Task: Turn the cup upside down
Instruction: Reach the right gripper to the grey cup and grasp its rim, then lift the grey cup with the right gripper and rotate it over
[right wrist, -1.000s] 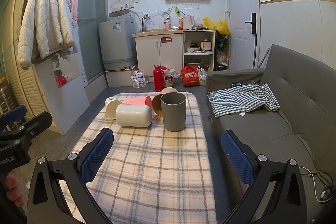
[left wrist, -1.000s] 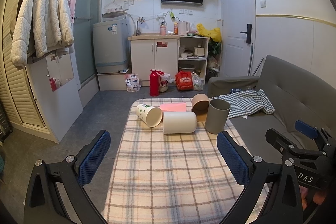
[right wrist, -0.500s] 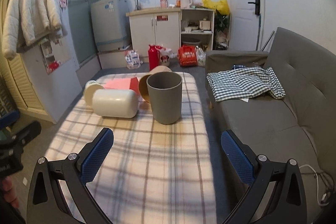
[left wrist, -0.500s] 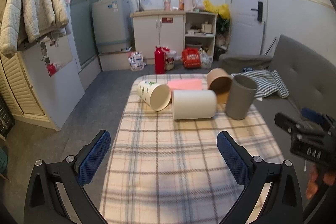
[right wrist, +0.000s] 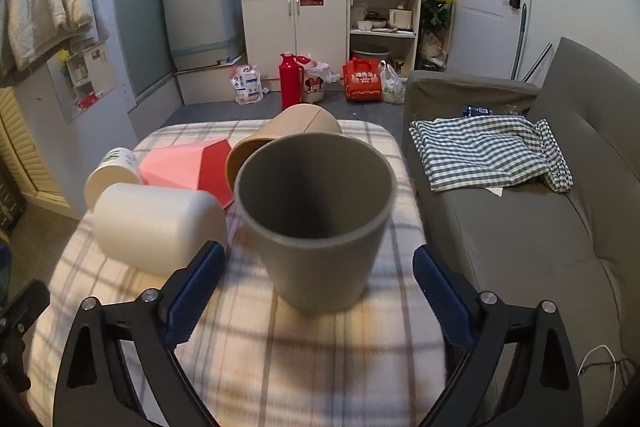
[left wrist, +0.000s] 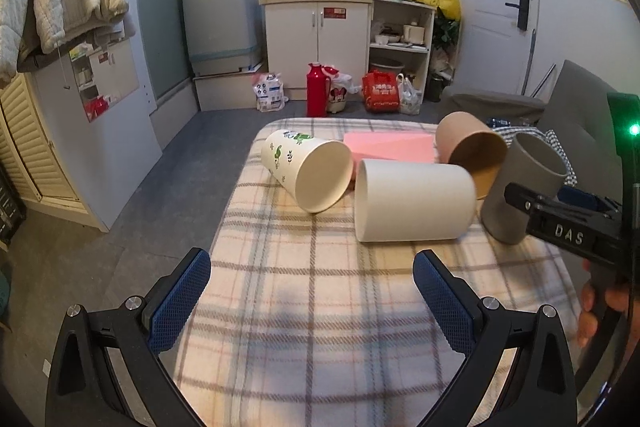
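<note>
1. Right gripper point(right wrist: 318, 289): jaws spread wide, gripping nothing. The grey cup point(right wrist: 316, 219) stands upright, mouth up, just beyond and between the blue pads point(right wrist: 196, 293), at 12 o'clock; contact with either pad cannot be confirmed.
2. Left gripper point(left wrist: 312, 297): jaws spread wide, nothing between them, held over the near part of the plaid-covered surface point(left wrist: 320, 327).
3. Cup count: four. One grey cup point(left wrist: 520, 187), upright, at 2 o'clock in the left view. One cream cup point(left wrist: 414, 201) on its side, at 12 to 1 o'clock, just beside the grey one. One white cup with green print point(left wrist: 306, 169) on its side, mouth toward the camera, at 11 o'clock. One brown cup point(left wrist: 470, 147) on its side behind the cream and grey cups.
4. One pink box point(left wrist: 390, 146) lies behind the cream cup.
5. View differences: the left view shows the right gripper's black body from the side, in front of the grey cup's lower wall. The right view alone shows the grey cup's interior and one checked cloth point(right wrist: 486, 151) on the grey sofa point(right wrist: 520, 247) at 2 o'clock.
6. Far floor: one red flask point(right wrist: 291, 81).
</note>
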Tool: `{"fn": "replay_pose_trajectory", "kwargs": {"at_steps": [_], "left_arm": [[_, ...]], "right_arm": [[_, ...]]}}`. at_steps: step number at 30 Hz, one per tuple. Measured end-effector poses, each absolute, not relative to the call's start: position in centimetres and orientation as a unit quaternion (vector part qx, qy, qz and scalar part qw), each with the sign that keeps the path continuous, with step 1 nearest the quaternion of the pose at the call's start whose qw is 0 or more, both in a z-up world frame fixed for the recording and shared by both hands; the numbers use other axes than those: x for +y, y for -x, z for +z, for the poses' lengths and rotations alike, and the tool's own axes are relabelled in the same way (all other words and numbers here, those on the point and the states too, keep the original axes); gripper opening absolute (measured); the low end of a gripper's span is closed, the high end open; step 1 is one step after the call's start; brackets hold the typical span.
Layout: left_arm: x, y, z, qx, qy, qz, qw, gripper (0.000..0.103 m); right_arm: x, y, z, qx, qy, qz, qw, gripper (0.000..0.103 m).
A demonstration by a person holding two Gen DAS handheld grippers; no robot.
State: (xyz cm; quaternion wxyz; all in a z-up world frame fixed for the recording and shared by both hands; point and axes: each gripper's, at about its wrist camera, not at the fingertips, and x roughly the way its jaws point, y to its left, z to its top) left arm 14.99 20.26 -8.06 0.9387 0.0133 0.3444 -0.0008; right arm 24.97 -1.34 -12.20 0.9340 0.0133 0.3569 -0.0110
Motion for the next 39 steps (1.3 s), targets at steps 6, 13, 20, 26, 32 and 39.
{"fn": "replay_pose_trajectory", "kwargs": {"at_steps": [6, 13, 20, 26, 32, 39], "left_arm": [[20.9, -15.2, -8.7, 0.354, -0.014, 0.002, 0.935, 0.103], [21.4, -12.7, -6.6, 0.340, -0.017, 0.007, 0.940, 0.103], [21.7, -7.9, -2.6, 0.311, -0.020, 0.016, 0.950, 0.103], [21.9, -3.4, -1.4, 0.301, -0.008, 0.013, 0.953, 0.103], [22.3, -1.4, -2.7, 0.314, -0.008, 0.012, 0.949, 0.103], [23.6, -1.3, -4.0, 0.329, -0.014, 0.018, 0.944, 0.103]], "right_arm": [[-1.2, -26.2, -12.4, 0.364, -0.014, -0.007, 0.931, 0.072], [-1.3, -21.9, -9.4, 0.365, -0.021, 0.004, 0.931, 0.072], [0.2, -11.7, -5.5, 0.372, -0.017, 0.024, 0.928, 0.072], [2.6, -4.6, -5.4, 0.418, -0.028, 0.048, 0.907, 0.072], [4.7, -1.2, -7.7, 0.469, -0.044, 0.085, 0.878, 0.072], [6.6, -3.0, -10.0, 0.501, -0.052, 0.089, 0.859, 0.072]]}}
